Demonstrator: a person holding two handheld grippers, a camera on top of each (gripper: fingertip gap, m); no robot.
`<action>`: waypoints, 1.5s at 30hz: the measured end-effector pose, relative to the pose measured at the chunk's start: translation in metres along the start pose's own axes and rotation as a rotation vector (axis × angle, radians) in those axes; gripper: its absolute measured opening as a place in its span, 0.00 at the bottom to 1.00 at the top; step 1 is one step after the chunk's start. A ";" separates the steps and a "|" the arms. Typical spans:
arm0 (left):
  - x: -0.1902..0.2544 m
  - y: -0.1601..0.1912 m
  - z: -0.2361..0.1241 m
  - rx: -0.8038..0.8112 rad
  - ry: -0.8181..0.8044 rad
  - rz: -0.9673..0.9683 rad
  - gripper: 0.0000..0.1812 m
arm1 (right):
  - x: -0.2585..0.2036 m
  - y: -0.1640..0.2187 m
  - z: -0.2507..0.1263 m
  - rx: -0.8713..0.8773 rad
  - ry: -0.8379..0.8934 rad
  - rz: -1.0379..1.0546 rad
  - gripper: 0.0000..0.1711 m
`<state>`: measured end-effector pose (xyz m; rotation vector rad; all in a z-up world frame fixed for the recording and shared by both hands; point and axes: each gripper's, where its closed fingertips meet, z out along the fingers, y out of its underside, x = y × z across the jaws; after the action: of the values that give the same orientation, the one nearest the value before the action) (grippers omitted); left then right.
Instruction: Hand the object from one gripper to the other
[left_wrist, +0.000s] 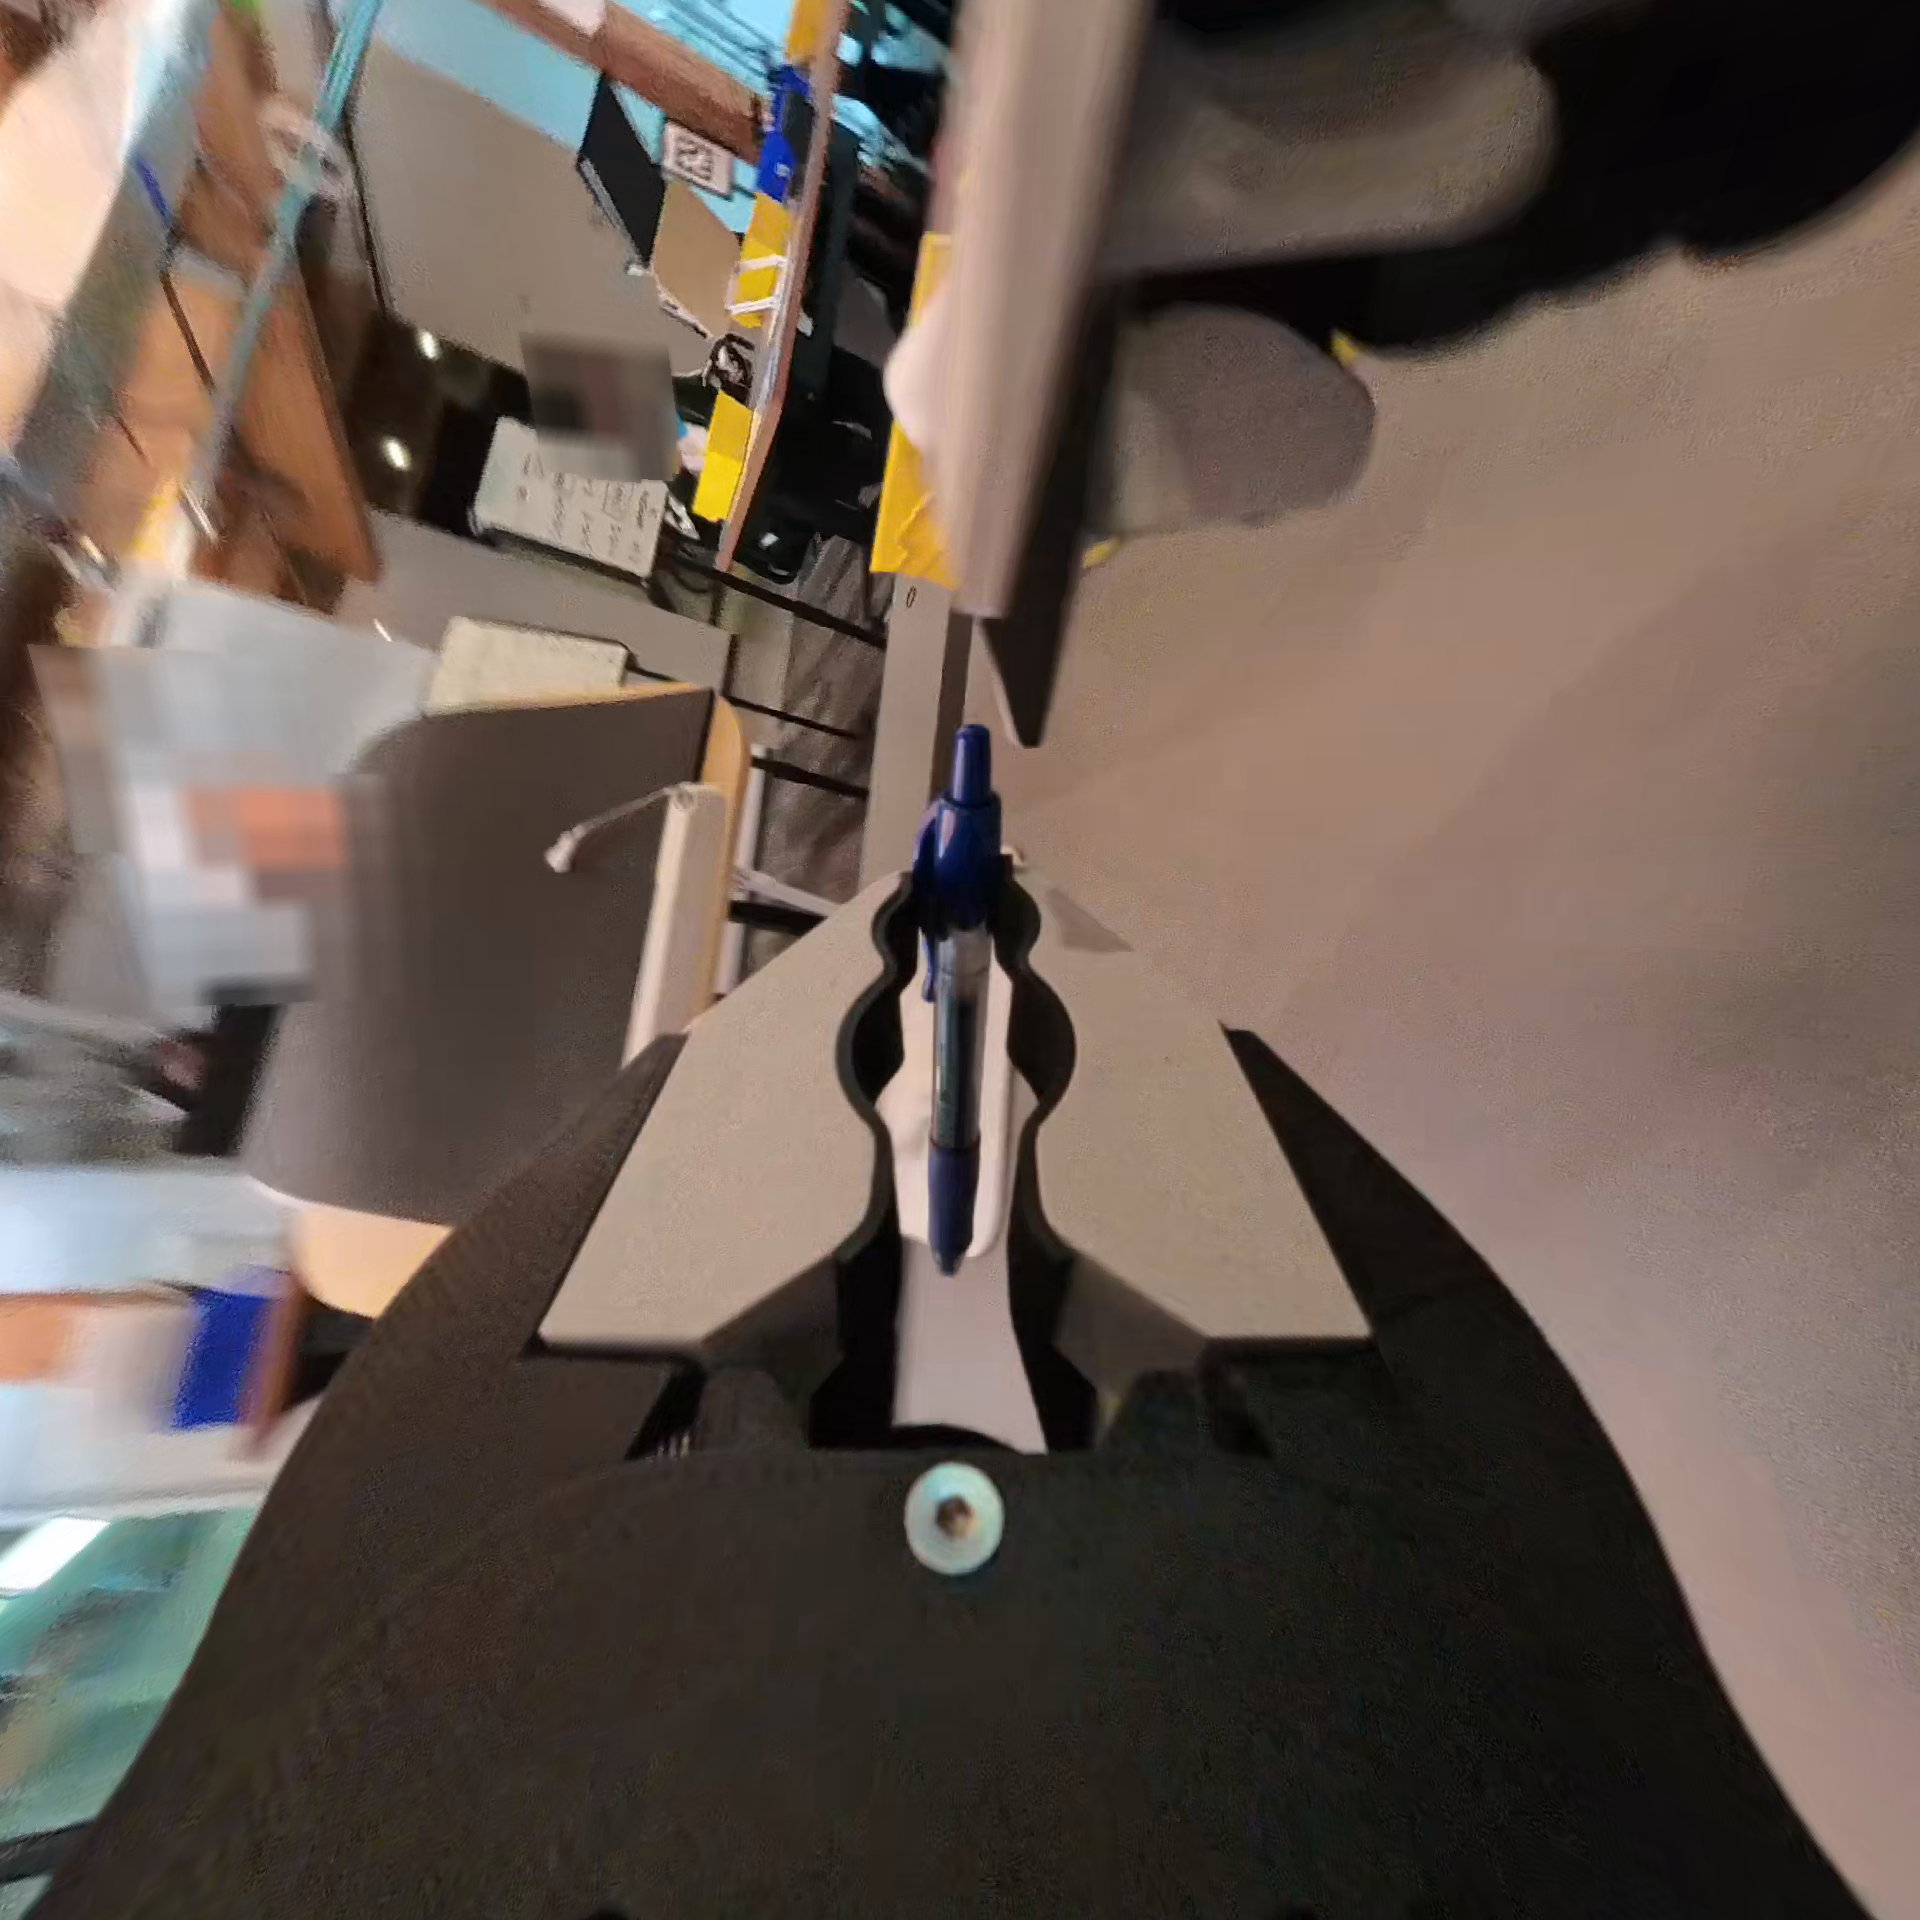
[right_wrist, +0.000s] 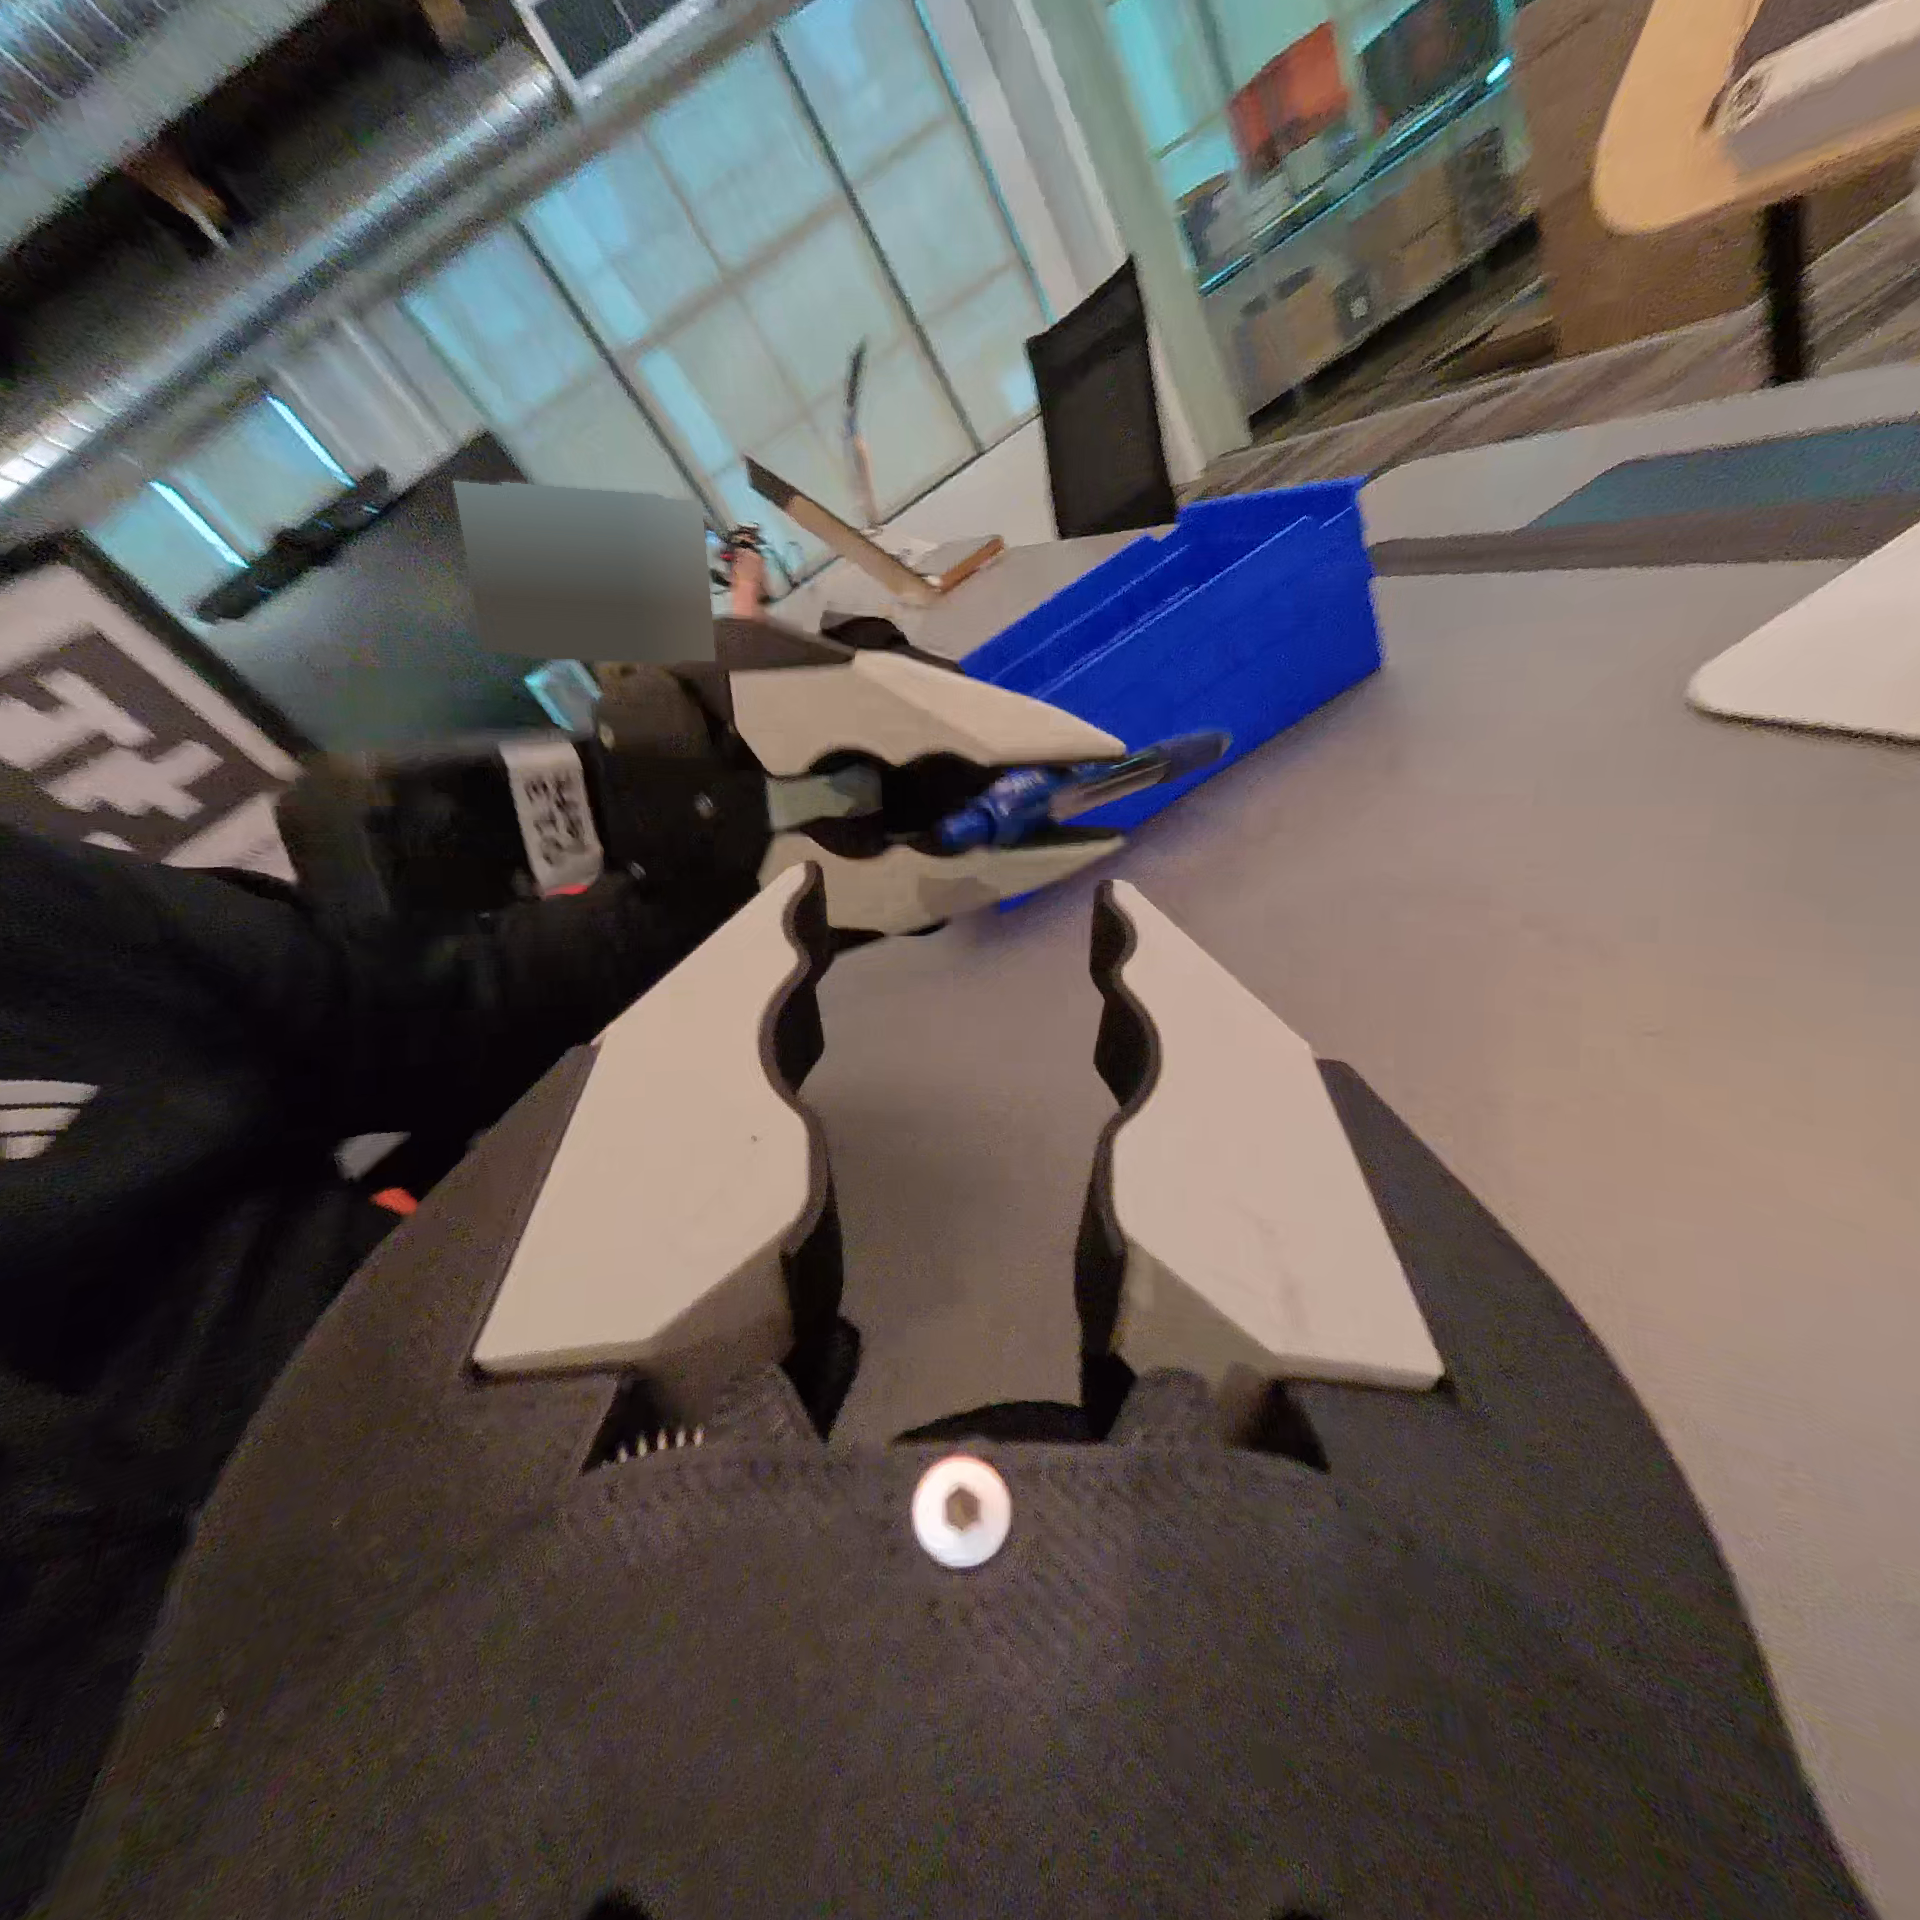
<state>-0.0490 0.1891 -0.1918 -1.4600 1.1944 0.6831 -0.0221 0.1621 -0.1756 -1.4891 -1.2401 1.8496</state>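
Left wrist view: left gripper (left_wrist: 961, 883) clamped on blue pen (left_wrist: 958, 997), long axis straight along the fingers, clicker end protruding forward.

Right wrist view: right gripper (right_wrist: 961, 914) spread wide, empty; pen (right_wrist: 1081, 795) ahead and slightly up-left, lying crosswise, over grey table (right_wrist: 1455, 935), before blue bin (right_wrist: 1247, 623).

Close wrist views along each gripper's fingers, sharing the pen (left_wrist: 958, 997).

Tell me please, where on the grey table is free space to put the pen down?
The grey table is bare between the blue bin and the white pad, and straight ahead of the open right tool. It is crowded near the bin, where the left tool holds the pen.
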 end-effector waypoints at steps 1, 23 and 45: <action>0.003 0.000 0.001 -0.016 -0.001 0.087 0.06 | -0.002 0.001 -0.001 -0.016 -0.030 0.034 0.26; 0.011 -0.008 0.003 -0.025 0.069 0.489 0.13 | 0.011 0.022 0.009 -0.014 -0.075 0.155 0.04; -0.053 -0.028 -0.033 0.759 0.503 -1.656 0.05 | -0.006 0.027 0.015 0.117 0.097 -0.445 0.04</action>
<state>-0.0471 0.1720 -0.1260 -1.3913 0.1562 -1.1757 -0.0295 0.1389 -0.1961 -1.1154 -1.2698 1.5088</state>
